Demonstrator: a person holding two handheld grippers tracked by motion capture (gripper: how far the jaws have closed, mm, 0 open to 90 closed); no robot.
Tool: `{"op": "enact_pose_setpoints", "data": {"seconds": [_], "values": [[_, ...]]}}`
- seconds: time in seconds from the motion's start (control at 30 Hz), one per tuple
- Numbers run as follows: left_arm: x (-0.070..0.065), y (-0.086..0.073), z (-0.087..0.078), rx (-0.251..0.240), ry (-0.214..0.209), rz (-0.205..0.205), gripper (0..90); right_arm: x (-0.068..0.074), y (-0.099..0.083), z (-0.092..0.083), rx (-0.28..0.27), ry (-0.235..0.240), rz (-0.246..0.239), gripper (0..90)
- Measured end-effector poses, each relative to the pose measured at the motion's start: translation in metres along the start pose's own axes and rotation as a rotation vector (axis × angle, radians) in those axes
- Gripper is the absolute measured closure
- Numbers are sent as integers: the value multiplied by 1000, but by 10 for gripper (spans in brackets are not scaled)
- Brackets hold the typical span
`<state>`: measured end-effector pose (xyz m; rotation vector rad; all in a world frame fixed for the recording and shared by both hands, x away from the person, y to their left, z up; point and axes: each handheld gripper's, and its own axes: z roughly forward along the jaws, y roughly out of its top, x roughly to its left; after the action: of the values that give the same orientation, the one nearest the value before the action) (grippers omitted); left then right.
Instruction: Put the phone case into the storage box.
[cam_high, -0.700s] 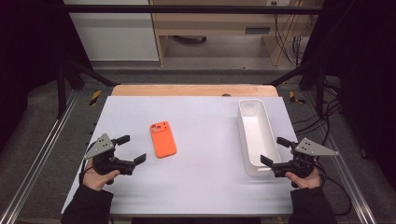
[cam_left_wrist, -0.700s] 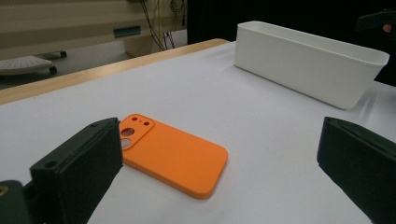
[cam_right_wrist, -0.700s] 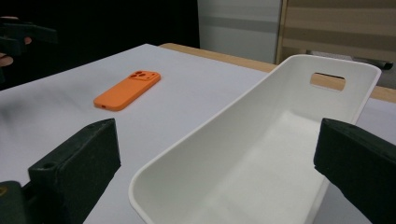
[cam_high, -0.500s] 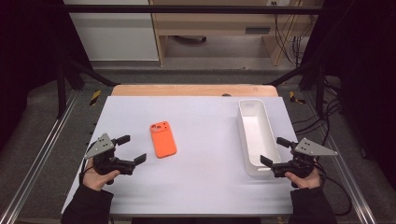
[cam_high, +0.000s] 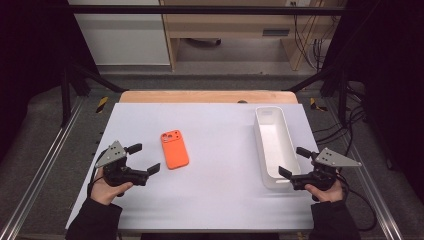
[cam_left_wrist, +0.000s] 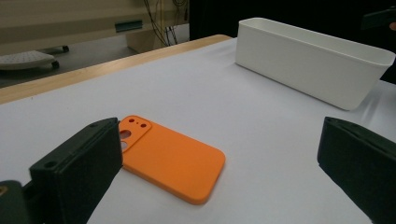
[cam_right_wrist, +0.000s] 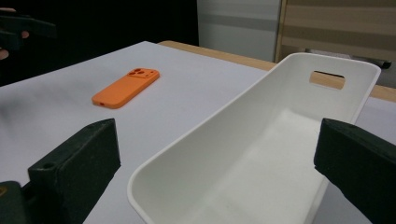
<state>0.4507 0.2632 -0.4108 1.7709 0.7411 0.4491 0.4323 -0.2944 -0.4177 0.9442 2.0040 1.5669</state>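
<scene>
Now | orange phone case just beside left gripper fingers, untouched

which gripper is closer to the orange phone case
Left. The left gripper sits open just left of the orange phone case, not touching it. The right gripper is across the table, open at the near end of the white bin.

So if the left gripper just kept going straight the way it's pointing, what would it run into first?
Most likely the orange phone case. The left gripper has its jaws open and is aimed across the white table; the case lies just ahead, near one jaw. The white bin sits farther off along that line. Depth is hard to judge.
</scene>
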Motion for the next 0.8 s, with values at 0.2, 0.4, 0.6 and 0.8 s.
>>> {"op": "enact_pose_setpoints", "data": {"seconds": [0.2, 0.4, 0.6, 0.8], "values": [[-3, 5, 5, 18, 18, -2, 0, 0, 0, 0, 0, 1, 1, 8], [-4, 9, 14, 41, 39, -21, 5, 1, 0, 1, 4, 2, 1, 8], [-5, 12, 20, 53, 46, -27, 20, 0, 0, 1, 2, 2, -1, 8], [-8, 19, 29, 61, 50, -35, 61, 0, 0, 1, 0, 2, -2, 8]]}}
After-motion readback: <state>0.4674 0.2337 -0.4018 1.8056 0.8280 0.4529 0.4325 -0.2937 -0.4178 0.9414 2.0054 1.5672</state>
